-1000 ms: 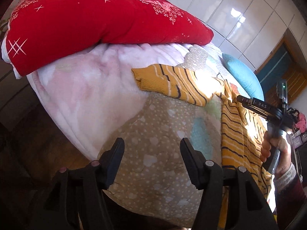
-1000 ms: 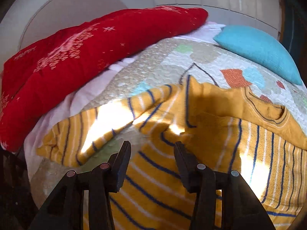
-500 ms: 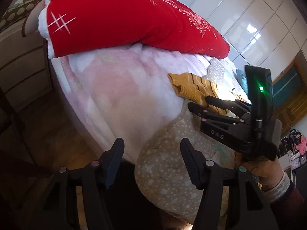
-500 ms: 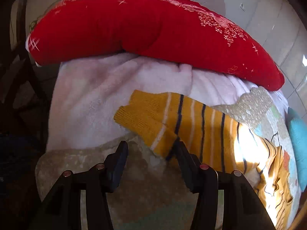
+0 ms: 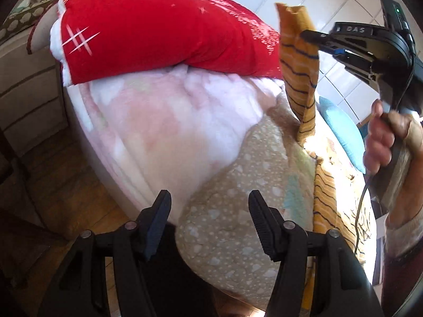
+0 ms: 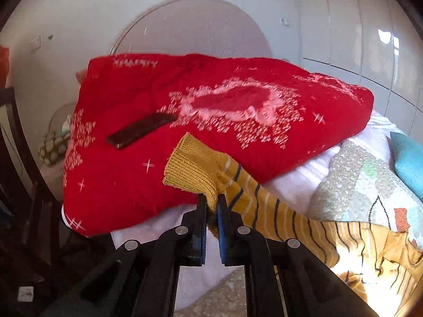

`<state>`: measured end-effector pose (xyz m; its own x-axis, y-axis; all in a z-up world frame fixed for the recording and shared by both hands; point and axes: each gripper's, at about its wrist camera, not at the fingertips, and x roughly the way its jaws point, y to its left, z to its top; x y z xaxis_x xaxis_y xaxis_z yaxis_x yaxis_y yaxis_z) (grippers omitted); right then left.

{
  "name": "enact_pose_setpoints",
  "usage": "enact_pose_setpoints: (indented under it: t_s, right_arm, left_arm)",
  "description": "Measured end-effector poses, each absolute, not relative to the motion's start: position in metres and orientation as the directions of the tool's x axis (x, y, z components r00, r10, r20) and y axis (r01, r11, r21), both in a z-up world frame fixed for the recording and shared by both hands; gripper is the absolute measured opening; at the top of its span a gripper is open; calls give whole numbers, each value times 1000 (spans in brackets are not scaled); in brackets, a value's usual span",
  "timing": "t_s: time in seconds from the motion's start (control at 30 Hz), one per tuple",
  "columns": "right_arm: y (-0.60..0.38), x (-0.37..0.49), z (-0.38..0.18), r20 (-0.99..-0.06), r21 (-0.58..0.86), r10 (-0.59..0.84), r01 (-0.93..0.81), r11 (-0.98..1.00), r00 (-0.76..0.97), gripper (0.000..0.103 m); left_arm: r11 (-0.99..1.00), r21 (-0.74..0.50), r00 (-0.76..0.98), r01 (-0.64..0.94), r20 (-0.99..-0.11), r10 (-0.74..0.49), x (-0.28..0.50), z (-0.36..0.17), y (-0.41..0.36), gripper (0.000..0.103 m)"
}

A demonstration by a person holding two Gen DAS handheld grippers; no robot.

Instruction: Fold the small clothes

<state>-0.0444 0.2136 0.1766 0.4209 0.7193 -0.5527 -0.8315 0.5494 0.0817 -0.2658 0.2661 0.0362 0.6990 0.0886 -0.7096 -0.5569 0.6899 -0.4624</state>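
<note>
Mustard-yellow striped sweater (image 6: 264, 206): its sleeve cuff is pinched in the right hand-held gripper (image 6: 211, 206) and lifted off the bed (image 5: 238, 185); the left hand-held gripper (image 5: 208, 222) hangs open, empty, well apart.

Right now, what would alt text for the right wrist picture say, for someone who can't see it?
The right gripper is clamped on the ribbed cuff of a mustard striped sweater sleeve, lifting it off the bed. Behind it lies a thick red quilt with a dark flat object on top; the rest of the sweater trails away over a patterned bedspread.
</note>
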Motion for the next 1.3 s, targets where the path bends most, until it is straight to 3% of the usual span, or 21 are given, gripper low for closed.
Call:
enact_pose_setpoints:
  t_s: [0.2,0.43,0.6,0.8,0.93,1.03,1.2,1.3]
  right_arm:
    - [97,42,194,-544,253,657,-645,721,521,8]
    - [-110,111,145,-605,406,477,-268,874,638,8]
    - [-218,127,93,-677,404,334,-48,914,656,8]
    - [-291,134,53,-725,422,268,102,901,635,11]
    - [-317,132,51,-748,384,219,139,913,626,19]
    - [-337,117,73,-730,337,193,100,936,655,33]
    - [-383,82,133,-722,79,2,79,994,692,42]
    - [-423,55,177,-679,-180,-230,146,973,697,53]
  left_arm:
    - [730,-446,709,-517,-701,74,-255,48,249,60]
    - [779,-430,704,-457,-709,21,-230,52,220,60]
    - [811,-416,693,-412,-721,-18,-210,55,195,60]
    - [849,-392,672,-354,-738,-61,-188,58,164,60]
    - [861,-398,657,-317,-747,-104,-176,58,144,60]
    - [876,-387,649,-287,-752,-119,-172,60,131,60]
    - [899,-362,664,-246,-739,-116,-168,75,119,60]
    - [911,-336,691,-239,-718,-83,-170,94,121,62]
